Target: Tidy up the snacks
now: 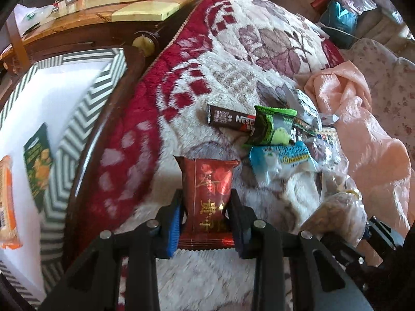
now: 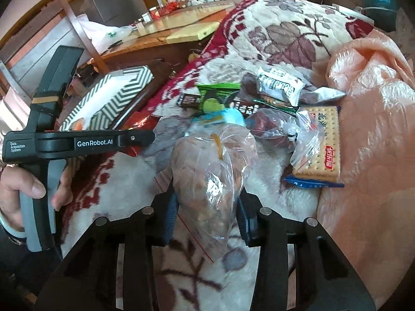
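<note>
On a plush cream blanket [image 1: 233,59] with dark red and mauve leaf patterns, the left gripper [image 1: 206,217] pinches a glossy dark red foil snack packet [image 1: 207,197] with crimped ends, gold characters down its front. The right gripper [image 2: 207,215] squeezes a crinkled clear plastic bag [image 2: 212,181] of brownish pieces. Beyond them lies a loose heap of wrappers: a brown coffee stick [image 1: 228,119], a green packet [image 1: 269,127], a cracker pack [image 2: 321,145]. A white box [image 1: 85,103] with grey chevron walls sits left, beside the blanket.
</note>
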`<state>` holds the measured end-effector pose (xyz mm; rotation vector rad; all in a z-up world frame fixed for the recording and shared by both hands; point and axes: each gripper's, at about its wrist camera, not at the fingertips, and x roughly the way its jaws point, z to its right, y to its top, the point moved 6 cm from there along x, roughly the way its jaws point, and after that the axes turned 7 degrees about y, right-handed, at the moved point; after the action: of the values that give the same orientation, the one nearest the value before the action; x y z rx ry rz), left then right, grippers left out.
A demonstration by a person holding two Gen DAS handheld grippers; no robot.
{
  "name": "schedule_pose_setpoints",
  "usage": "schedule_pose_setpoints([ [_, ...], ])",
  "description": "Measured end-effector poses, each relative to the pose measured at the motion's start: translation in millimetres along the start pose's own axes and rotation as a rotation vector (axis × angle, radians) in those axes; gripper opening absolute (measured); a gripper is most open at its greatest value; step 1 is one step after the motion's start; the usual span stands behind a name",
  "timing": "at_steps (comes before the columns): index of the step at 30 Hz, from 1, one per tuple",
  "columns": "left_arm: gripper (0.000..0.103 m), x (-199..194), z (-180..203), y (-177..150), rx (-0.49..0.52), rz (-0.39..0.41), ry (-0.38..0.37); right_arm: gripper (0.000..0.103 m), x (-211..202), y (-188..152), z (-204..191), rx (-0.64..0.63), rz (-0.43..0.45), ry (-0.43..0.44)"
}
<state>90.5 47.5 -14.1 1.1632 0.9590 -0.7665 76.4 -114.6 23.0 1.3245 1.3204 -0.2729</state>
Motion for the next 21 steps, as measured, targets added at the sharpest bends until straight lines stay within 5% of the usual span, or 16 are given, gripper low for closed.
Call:
schedule_pose_setpoints([
  [21, 0.035, -60, -46, -24, 0.000, 0.122, 0.096, 0.038, 1, 6, -70, -0.108, -0.002, 0.043],
])
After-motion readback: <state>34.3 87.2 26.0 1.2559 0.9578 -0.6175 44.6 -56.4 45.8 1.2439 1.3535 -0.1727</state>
